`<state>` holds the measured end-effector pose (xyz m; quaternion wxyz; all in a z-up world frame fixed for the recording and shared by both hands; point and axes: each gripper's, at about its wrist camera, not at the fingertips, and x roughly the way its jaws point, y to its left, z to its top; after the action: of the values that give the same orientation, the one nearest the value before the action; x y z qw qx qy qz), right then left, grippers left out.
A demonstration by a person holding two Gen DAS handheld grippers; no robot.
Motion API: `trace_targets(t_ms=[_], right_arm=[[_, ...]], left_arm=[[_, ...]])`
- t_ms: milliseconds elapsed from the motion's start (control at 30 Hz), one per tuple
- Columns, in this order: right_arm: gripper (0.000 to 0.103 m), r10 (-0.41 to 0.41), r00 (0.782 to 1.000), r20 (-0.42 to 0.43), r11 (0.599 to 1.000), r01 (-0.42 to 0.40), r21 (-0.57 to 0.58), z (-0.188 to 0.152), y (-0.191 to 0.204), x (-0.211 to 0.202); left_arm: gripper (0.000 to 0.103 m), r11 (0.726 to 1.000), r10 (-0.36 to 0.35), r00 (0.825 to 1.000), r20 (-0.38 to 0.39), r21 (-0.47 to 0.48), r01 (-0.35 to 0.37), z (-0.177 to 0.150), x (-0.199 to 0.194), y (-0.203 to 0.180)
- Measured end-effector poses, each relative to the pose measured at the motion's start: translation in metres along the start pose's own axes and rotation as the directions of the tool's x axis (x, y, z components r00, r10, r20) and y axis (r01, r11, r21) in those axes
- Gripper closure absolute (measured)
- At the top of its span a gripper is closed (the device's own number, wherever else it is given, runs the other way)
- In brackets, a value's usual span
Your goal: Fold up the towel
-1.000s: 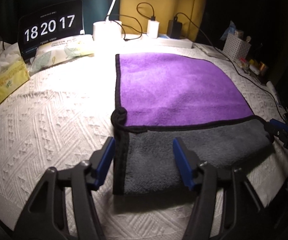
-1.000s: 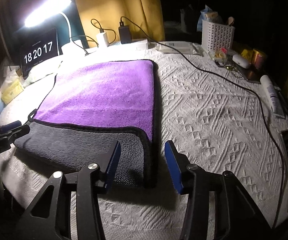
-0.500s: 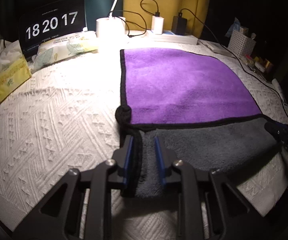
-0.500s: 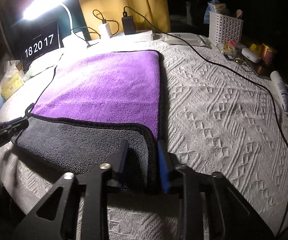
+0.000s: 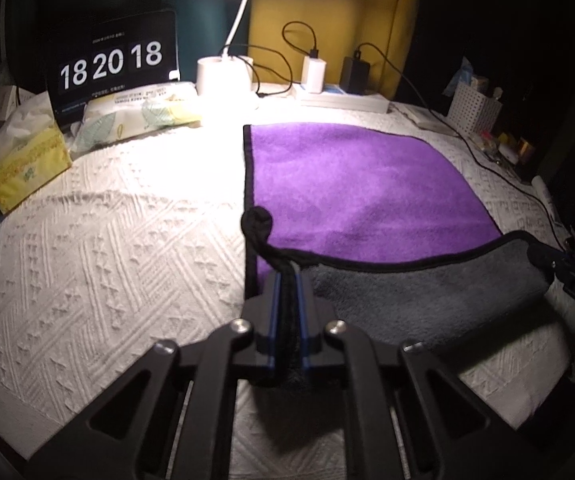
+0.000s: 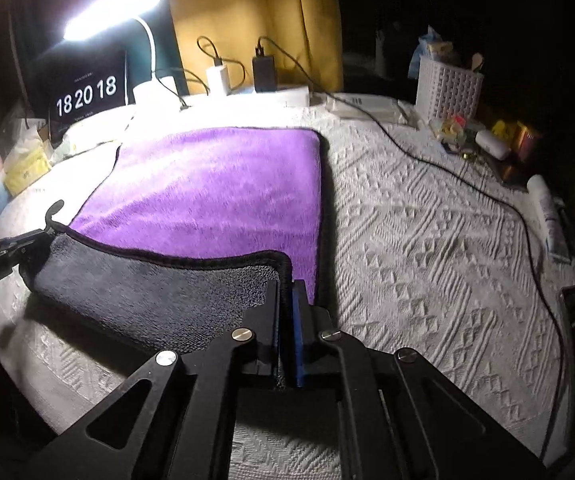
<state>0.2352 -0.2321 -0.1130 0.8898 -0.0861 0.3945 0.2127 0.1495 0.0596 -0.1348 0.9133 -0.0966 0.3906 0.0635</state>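
Clamping towel (image 5: 367, 184) near corners — left gripper (image 5: 287, 280), right gripper (image 6: 286, 286) jaws together.

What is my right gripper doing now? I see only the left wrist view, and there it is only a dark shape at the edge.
Observer: The right gripper is shut on the near right corner of the towel, with the grey side turned up.
Operator: Is that corner lifted off the cover?
Observer: Yes, the grey flap is raised and throws a shadow on the white cover below it.
Operator: Is anything close on the right side?
Observer: A black cable runs over the cover to the right, apart from the towel.
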Motion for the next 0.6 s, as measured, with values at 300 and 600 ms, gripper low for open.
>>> trace_targets(t_ms=[300, 600], right_arm=[[0.097, -0.004, 0.998, 0.061, 1.000, 0.005, -0.011, 0.014, 0.006, -0.019], [0.097, -0.013, 0.991, 0.136, 1.000, 0.016, -0.018, 0.031, 0.008, -0.040]], left_arm=[[0.095, 1.000, -0.010, 0.998, 0.070, 0.011, 0.010, 0.014, -0.022, -0.001], [0.095, 0.999, -0.026, 0.990, 0.139, 0.022, 0.023, 0.028, -0.043, -0.003]])
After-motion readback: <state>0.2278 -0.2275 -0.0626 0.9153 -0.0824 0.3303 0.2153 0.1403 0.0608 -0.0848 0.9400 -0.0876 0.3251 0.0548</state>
